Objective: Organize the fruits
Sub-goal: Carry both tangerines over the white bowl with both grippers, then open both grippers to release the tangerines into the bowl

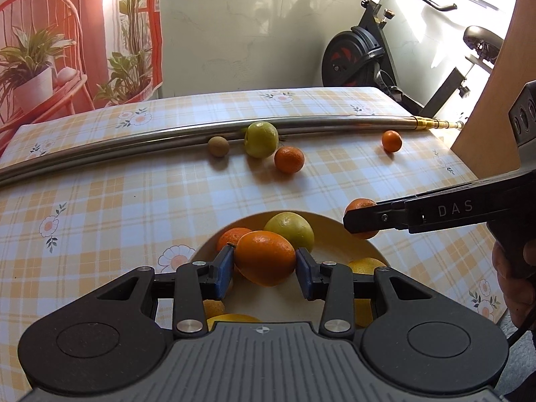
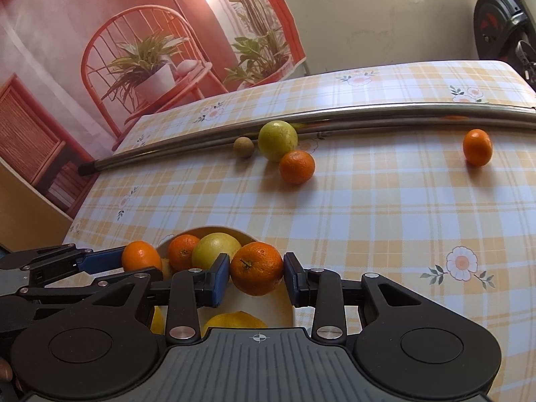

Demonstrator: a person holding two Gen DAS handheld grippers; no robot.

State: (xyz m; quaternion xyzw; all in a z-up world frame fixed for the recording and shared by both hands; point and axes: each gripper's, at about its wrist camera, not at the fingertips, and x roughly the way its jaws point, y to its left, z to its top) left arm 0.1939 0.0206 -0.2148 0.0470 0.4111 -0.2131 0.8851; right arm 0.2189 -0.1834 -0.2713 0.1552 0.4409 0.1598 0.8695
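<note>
Two grippers, left gripper point(image 1: 264, 263) and right gripper point(image 2: 257, 273), each hold a round orange tangerine clamped above the shallow cream bowl point(image 1: 338, 231) on the checked tabletop point(image 1: 134, 201), so releasing comes next.

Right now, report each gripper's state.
Left gripper: shut on an orange above the bowl.
Right gripper: shut on a mandarin.

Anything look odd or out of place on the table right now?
Only the long metal rod lying across the tablecloth, with a green fruit and a small brown fruit against it. Nothing looks spilled or damaged.
</note>
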